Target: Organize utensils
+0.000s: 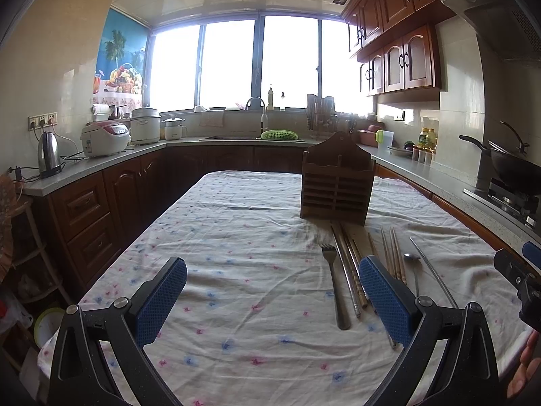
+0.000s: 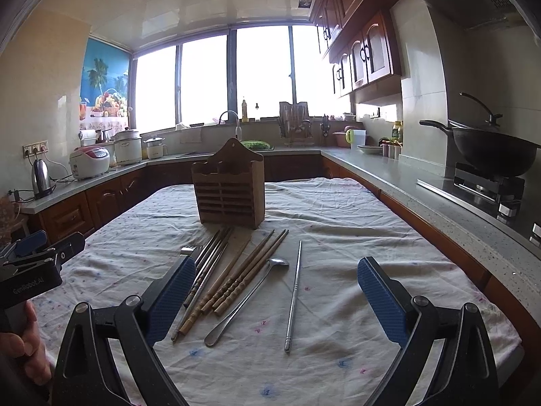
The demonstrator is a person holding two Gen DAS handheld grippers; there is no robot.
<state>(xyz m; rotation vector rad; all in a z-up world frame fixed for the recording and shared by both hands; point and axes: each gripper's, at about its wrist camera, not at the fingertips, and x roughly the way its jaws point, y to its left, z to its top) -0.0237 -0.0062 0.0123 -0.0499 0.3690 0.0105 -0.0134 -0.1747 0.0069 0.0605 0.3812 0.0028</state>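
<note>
Where wrinkled floral cloth [image 2: 338, 223] spreads, turned wooden chopsticks [image 2: 236, 279] flank a slatted holder [image 2: 228, 196].

Bright window [image 1: 233, 64] lights a kitchen of dark wooden cabinets [image 1: 402, 57] and grey counters [image 2: 399, 176]

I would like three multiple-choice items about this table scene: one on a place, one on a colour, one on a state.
1. Where does the wooden holder stand?
A. beyond the utensils
B. on the counter
C. in the sink

2. What colour are the gripper pads?
A. red
B. blue
C. white

3. How is the right gripper?
A. shut on the spoon
B. shut on a chopstick
C. open

Key: 1 A, it stands on the tablecloth past the chopsticks. 2 B, both pads show blue. 3 C, its fingers stand wide apart, the spoon lying free.
</note>
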